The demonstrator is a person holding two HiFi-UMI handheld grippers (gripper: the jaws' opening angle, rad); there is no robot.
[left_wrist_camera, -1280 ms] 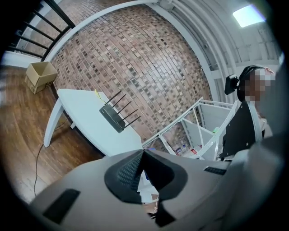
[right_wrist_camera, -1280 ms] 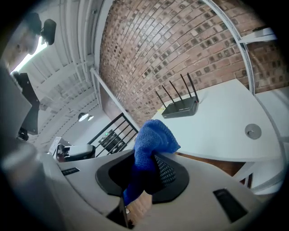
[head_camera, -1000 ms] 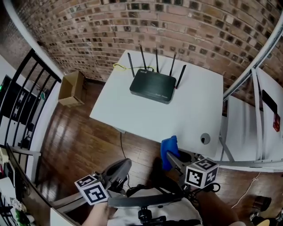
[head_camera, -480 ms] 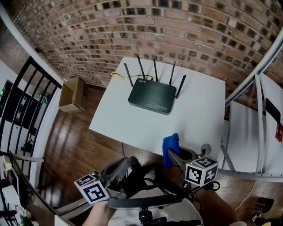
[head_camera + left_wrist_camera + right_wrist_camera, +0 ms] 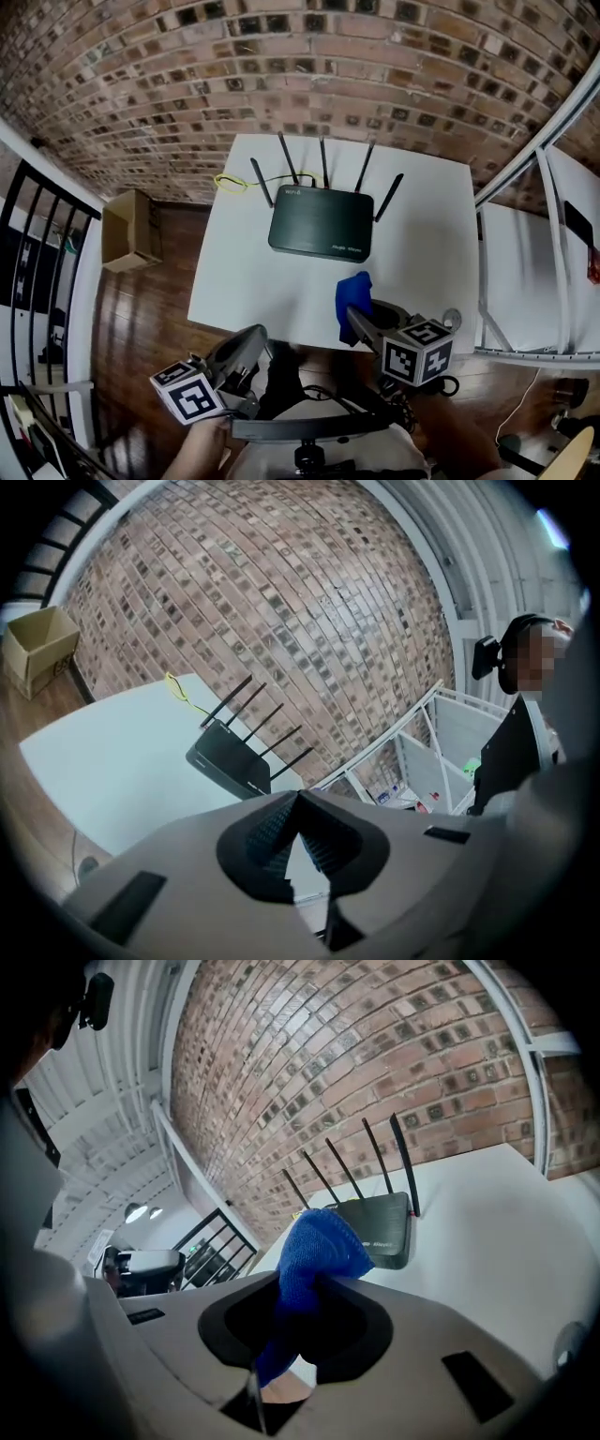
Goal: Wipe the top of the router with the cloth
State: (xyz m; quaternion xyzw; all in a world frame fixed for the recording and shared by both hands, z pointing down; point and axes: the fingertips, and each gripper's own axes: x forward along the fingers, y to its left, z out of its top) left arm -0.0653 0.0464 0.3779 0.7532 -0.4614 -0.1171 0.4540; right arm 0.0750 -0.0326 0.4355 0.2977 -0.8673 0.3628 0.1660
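Observation:
A black router point(image 5: 321, 223) with several upright antennas lies flat at the back middle of the white table point(image 5: 244, 272). A blue cloth point(image 5: 352, 298) sticks up from my right gripper point(image 5: 361, 323), which is shut on it and hangs over the table's front edge, short of the router. In the right gripper view the cloth point(image 5: 314, 1251) bulges out between the jaws, with the router point(image 5: 375, 1227) ahead. My left gripper point(image 5: 246, 345) is shut and holds nothing, just off the front edge at the left. The left gripper view has the router point(image 5: 228, 759) far ahead.
A cardboard box point(image 5: 128, 230) stands on the wooden floor left of the table. A yellow cable point(image 5: 228, 182) loops at the table's back left corner. A brick wall runs behind it. White metal framing point(image 5: 525, 169) stands at the right, black railing point(image 5: 37, 244) at the left.
Both grippers and the head camera have moved forward toward the table. The cloth, still held, now reaches over the front edge. The router has not moved.

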